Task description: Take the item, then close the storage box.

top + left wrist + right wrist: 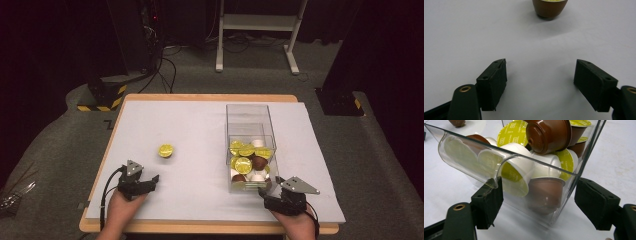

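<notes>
Here, a clear plastic box (250,131) of coffee capsules (247,159) is seen on the right half of the white tabletop (200,125). The right tool (274,192) is held at the box's near end; in the right gripper view its jaws are spread on either side of the near corner (564,195), the left one just touching the curved lip, nothing clamped. A lone capsule (165,150) is seen left of centre, ahead of the left tool (150,181), whose jaws are parted and empty, well short of it.
</notes>
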Demonstrator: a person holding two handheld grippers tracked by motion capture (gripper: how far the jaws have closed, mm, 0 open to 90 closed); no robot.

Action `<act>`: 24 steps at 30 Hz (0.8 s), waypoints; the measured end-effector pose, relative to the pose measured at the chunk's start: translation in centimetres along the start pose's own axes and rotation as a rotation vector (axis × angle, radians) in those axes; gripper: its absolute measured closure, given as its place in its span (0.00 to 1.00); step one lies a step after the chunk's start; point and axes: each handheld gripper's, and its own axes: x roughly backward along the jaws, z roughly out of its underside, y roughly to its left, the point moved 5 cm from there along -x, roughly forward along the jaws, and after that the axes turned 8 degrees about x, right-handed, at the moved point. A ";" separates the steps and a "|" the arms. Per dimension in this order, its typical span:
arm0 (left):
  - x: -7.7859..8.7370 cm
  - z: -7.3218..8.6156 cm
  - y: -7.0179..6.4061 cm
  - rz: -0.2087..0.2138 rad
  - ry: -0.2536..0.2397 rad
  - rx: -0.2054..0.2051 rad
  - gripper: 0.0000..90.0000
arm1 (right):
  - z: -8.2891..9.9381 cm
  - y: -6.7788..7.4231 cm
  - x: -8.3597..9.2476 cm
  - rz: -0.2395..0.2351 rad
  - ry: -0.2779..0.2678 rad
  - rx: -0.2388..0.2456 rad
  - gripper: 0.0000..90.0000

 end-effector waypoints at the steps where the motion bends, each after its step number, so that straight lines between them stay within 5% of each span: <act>1: 0.0 0.0 0.0 0.000 0.000 0.000 0.29 | 0.0 0.0 0.0 0.000 -0.002 0.004 0.26; 24: 0.0 0.0 0.0 0.000 0.001 -0.001 0.30 | -1.1 -0.9 -1.7 0.048 -0.007 -0.012 0.25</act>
